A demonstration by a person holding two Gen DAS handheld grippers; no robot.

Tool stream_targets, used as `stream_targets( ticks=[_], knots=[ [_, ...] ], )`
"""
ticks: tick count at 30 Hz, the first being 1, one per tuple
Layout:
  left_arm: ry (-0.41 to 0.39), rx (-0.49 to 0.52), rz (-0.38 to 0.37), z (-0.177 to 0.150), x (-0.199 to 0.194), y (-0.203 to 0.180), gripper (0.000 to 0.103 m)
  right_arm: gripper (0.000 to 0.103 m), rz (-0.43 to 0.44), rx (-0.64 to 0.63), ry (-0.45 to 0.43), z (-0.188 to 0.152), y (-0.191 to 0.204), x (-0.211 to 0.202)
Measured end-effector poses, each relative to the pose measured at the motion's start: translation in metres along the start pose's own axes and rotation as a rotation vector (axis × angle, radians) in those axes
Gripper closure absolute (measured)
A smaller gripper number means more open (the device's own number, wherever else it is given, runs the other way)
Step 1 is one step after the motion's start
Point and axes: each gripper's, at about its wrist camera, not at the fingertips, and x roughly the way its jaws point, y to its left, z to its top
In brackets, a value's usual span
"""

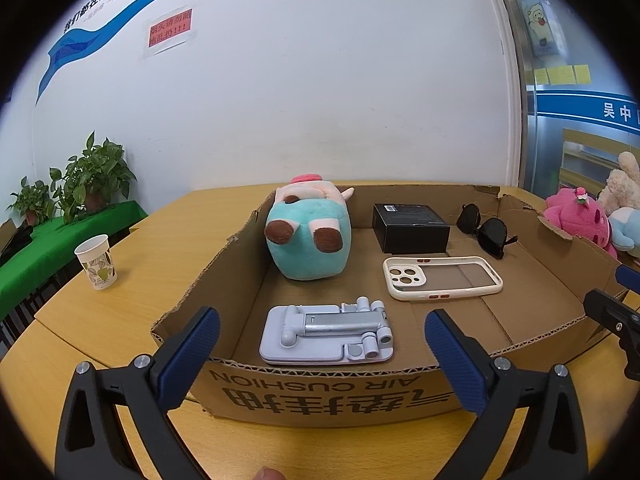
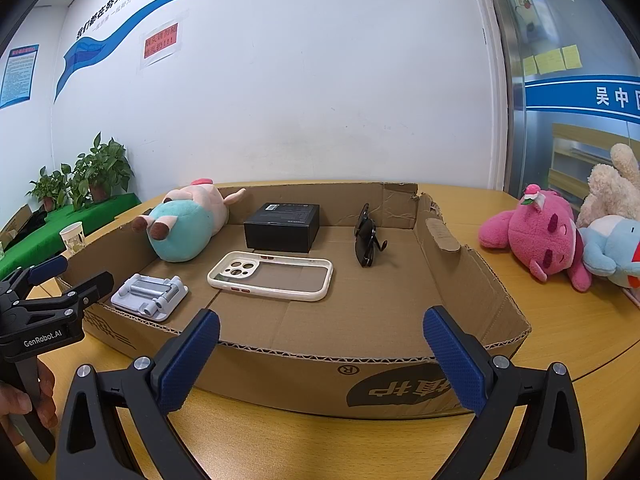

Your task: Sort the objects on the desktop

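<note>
While both grippers, left (image 1: 322, 344) and right (image 2: 322, 342), hang released at the box's (image 2: 460, 280) near wall, the stand (image 1: 326, 334) lies inside at near left: probably light, stiff, slick; best pinched across its flat base edges.

Left gripper (image 1: 322, 330) and right gripper (image 2: 321, 328) both gape wide, empty.

The shallow brown cardboard tray (image 2: 460, 280) holds one teal-and-pink plush toy (image 2: 184, 228), one black box (image 2: 282, 226), one cream phone case (image 2: 272, 276), one pair of black sunglasses (image 2: 366, 242) and one folded lilac phone stand (image 2: 150, 292); three more plush toys (image 2: 540, 236) and one paper cup (image 1: 97, 262) lie outside it.
</note>
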Motion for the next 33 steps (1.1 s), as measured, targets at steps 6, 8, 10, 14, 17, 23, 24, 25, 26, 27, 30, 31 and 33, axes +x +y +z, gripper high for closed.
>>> stream_targets(
  ticks=[6, 8, 10, 14, 17, 23, 24, 25, 26, 27, 30, 31, 33],
  knots=[
    [0.000, 0.000, 0.001, -0.0001, -0.0001, -0.0002, 0.001, 0.000, 0.000, 0.000, 0.000, 0.0000, 0.0000, -0.0001],
    [0.000, 0.000, 0.001, -0.0001, -0.0001, -0.0002, 0.001, 0.000, 0.000, 0.000, 0.000, 0.0000, 0.0000, 0.0000],
    [0.000, -0.001, 0.001, -0.0001, 0.0000, -0.0002, 0.001, 0.000, 0.000, 0.000, 0.000, 0.0001, 0.0001, -0.0001],
    [0.000, -0.001, 0.001, -0.0002, -0.0001, -0.0001, 0.001, 0.000, 0.000, 0.000, 0.000, 0.0001, 0.0001, -0.0001],
    [0.000, -0.001, 0.001, -0.0001, -0.0001, 0.0001, 0.001, 0.000, 0.000, 0.000, 0.000, 0.0001, 0.0000, -0.0001],
    [0.000, -0.002, 0.006, 0.0002, 0.0004, -0.0001, 0.001, 0.000, 0.000, 0.000, 0.000, 0.0001, 0.0000, -0.0001],
    [0.000, -0.002, 0.009, 0.0002, 0.0001, -0.0004, 0.001, 0.000, 0.000, 0.000, 0.000, 0.0002, 0.0000, -0.0001],
    [0.000, -0.004, 0.011, 0.0002, 0.0000, -0.0005, 0.001, 0.000, 0.000, 0.000, 0.000, 0.0002, 0.0000, -0.0001],
    [0.001, -0.005, 0.012, 0.0002, 0.0000, -0.0004, 0.001, 0.000, 0.000, 0.000, 0.000, 0.0002, 0.0001, -0.0001],
    [0.001, -0.006, 0.011, 0.0003, 0.0000, -0.0003, 0.001, 0.000, 0.000, 0.000, 0.000, 0.0000, 0.0000, -0.0001],
    [-0.004, -0.005, 0.013, -0.0001, -0.0014, -0.0007, 0.001, 0.000, -0.001, 0.000, 0.000, 0.0000, -0.0001, 0.0000],
    [-0.004, -0.002, 0.017, 0.0000, -0.0015, -0.0013, 0.001, 0.000, 0.000, 0.000, 0.000, 0.0002, 0.0000, 0.0000],
    [-0.003, -0.004, 0.014, 0.0001, -0.0012, -0.0007, 0.001, 0.000, -0.001, 0.000, 0.000, 0.0002, 0.0002, -0.0001]
  ],
)
